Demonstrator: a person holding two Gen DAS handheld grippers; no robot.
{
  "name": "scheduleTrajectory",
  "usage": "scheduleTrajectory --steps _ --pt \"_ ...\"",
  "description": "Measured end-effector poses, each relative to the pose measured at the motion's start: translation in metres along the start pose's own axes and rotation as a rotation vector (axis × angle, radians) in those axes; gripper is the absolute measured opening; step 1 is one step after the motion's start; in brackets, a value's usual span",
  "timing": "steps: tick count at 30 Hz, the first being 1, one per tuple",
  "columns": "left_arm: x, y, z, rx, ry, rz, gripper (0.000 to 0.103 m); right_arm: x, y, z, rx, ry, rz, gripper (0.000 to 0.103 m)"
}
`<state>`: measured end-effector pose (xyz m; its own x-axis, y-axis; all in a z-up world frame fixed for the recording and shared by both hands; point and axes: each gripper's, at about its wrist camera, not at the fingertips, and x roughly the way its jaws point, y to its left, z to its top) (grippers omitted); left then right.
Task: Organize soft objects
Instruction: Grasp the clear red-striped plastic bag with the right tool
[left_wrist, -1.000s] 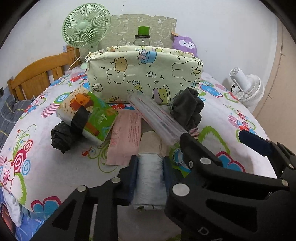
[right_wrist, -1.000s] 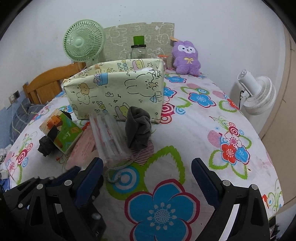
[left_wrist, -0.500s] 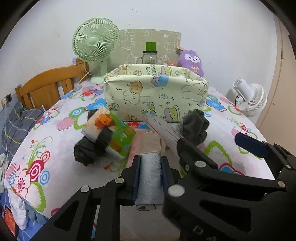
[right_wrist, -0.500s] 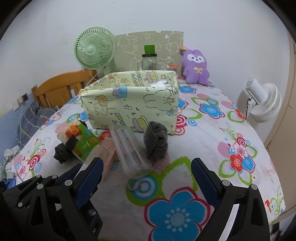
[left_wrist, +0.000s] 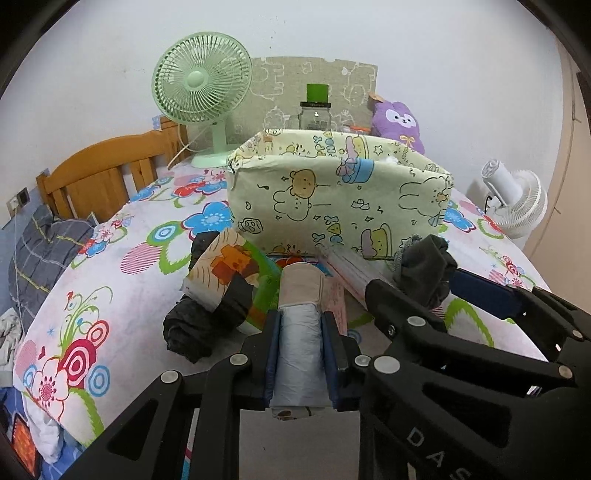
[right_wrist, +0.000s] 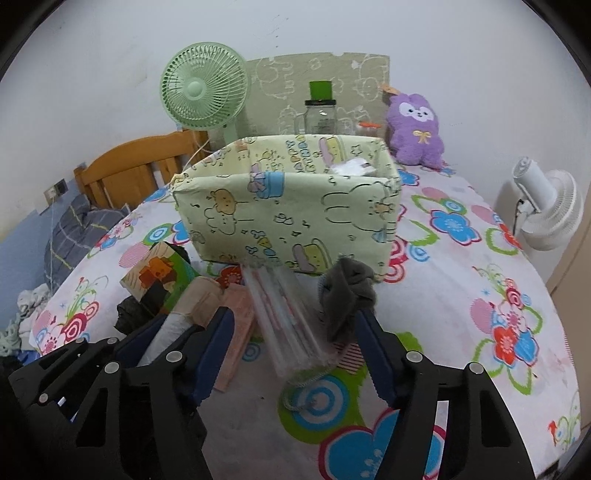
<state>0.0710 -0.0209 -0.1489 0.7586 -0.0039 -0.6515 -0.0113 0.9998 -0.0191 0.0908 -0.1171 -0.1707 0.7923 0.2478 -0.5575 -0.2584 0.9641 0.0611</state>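
Observation:
My left gripper (left_wrist: 300, 328) is shut on a grey-and-beige roll of bags (left_wrist: 300, 332) and holds it above the bed, in front of the pale green cartoon-print storage box (left_wrist: 332, 206). The roll also shows in the right wrist view (right_wrist: 184, 314). My right gripper (right_wrist: 295, 354) is open and empty, its fingers either side of a clear packet of masks (right_wrist: 288, 314). A dark grey sock bundle (right_wrist: 345, 295) lies by its right finger. A tissue pack (left_wrist: 229, 273), a black bundle (left_wrist: 192, 328) and a pink packet (right_wrist: 240, 317) lie on the floral sheet.
A green fan (left_wrist: 201, 88), a glass jar (left_wrist: 316, 114) and a purple plush (right_wrist: 415, 129) stand behind the box. A white fan (right_wrist: 546, 206) stands off the bed's right edge. A wooden headboard (left_wrist: 103, 170) is at the left.
My left gripper has lifted the roll off the bed and pulled back. Both views have risen and drawn away from the box. My right gripper has stayed open.

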Motion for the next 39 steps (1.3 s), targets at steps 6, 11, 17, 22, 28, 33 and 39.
scheduleTrajectory --steps 6,11,17,22,28,33,39 --pt "0.008 0.001 0.001 0.002 0.015 -0.006 0.021 0.015 0.001 0.003 0.002 0.022 0.013 0.068" --pt "0.013 0.0 0.001 -0.003 0.025 -0.009 0.021 0.024 -0.001 0.004 0.001 0.038 0.025 0.054" --pt "0.015 -0.003 -0.001 0.004 0.042 -0.025 0.021 0.026 -0.006 0.001 0.023 0.055 0.046 0.041" --pt "0.014 -0.005 -0.004 0.007 0.048 -0.041 0.021 0.024 -0.008 -0.003 0.032 0.065 0.047 0.034" --pt "0.009 -0.007 -0.004 0.002 0.043 -0.054 0.02 0.016 -0.009 -0.005 0.047 0.065 0.046 0.022" --pt "0.001 -0.008 -0.004 0.002 0.026 -0.065 0.02 0.007 -0.009 -0.005 0.051 0.05 0.045 0.02" --pt "-0.011 -0.009 -0.001 0.005 -0.002 -0.075 0.02 -0.007 -0.007 -0.003 0.052 0.02 0.034 0.02"
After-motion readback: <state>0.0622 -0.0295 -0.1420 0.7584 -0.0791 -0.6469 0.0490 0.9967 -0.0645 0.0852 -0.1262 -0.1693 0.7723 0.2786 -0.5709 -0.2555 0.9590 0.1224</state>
